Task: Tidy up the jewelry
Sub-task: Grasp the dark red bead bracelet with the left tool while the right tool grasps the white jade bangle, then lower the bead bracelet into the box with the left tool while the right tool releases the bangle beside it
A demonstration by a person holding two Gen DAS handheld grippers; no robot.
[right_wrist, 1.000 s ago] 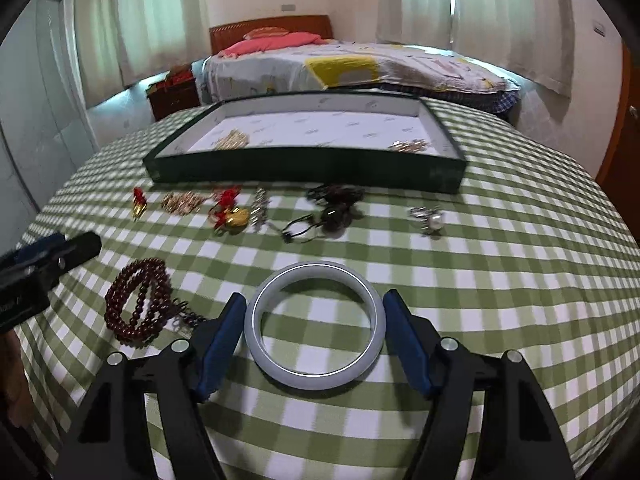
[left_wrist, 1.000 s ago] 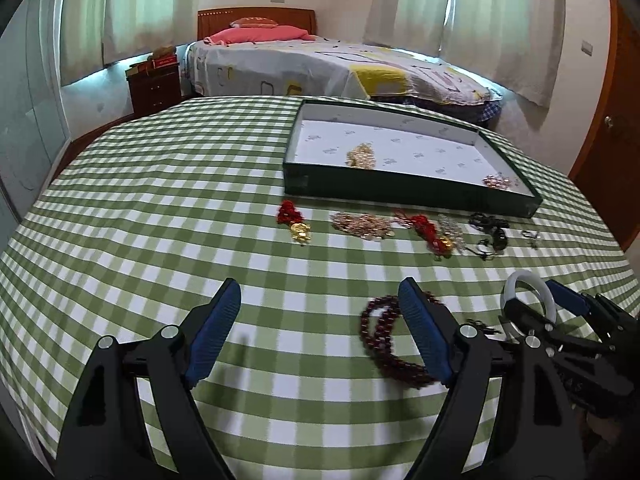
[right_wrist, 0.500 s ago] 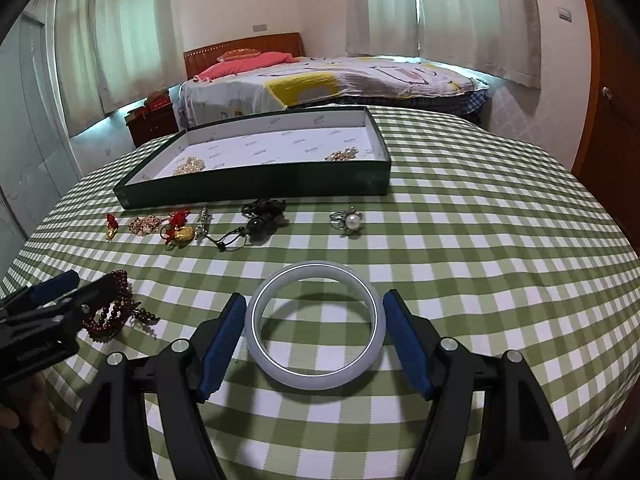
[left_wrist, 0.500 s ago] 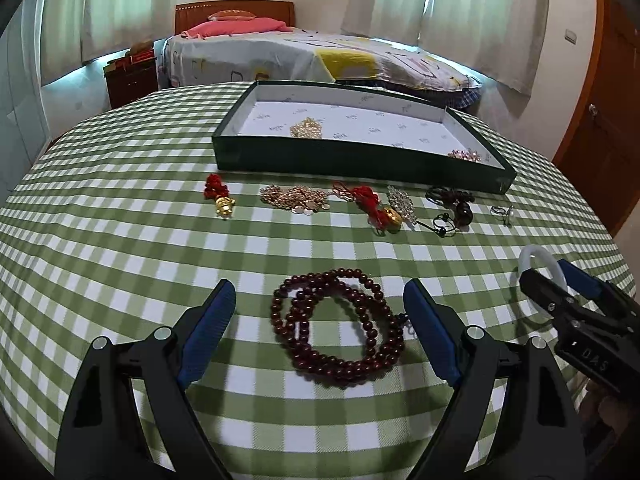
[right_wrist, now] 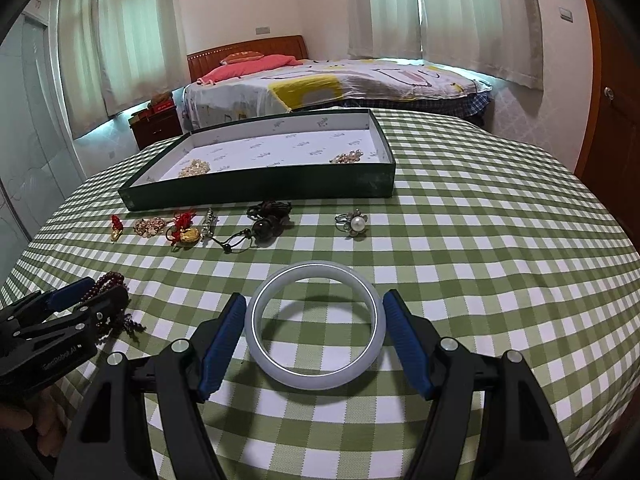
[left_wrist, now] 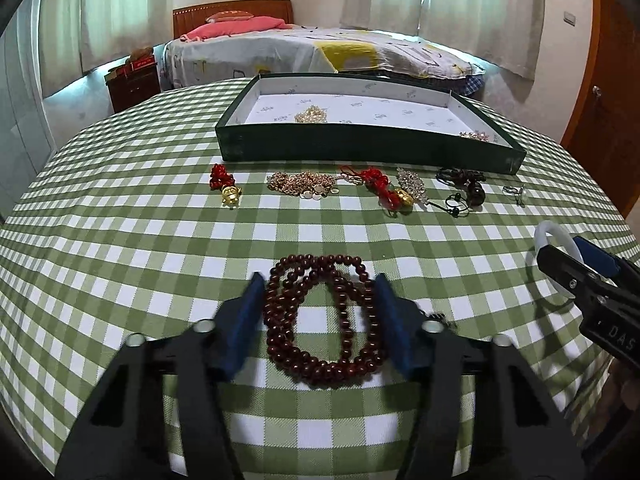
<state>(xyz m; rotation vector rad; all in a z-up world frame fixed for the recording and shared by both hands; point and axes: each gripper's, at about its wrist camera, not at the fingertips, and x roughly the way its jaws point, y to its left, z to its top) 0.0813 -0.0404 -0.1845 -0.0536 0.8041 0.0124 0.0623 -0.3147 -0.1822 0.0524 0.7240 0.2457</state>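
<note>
Left tongs (left_wrist: pixel 320 312): jaws have just been closing around the dark red bead bracelet (left_wrist: pixel 324 320), now narrow, pads at or just beside its sides; I cannot tell whether they press yet.
Right tongs (right_wrist: pixel 314 332): wide, unchanged, flanking the pale jade bangle (right_wrist: pixel 316 324) with a small gap on each side; nothing gripped.
Bead bracelet: between the left pads, flat on the checked tablecloth (left_wrist: pixel 120 240).
Green tray (left_wrist: pixel 360 152): well beyond both tongs, two small pieces inside.
Loose pieces (left_wrist: pixel 304 186): in a row between tongs and tray.
Meaning: the pick-up of the beads looks started; the bangle likely follows.
</note>
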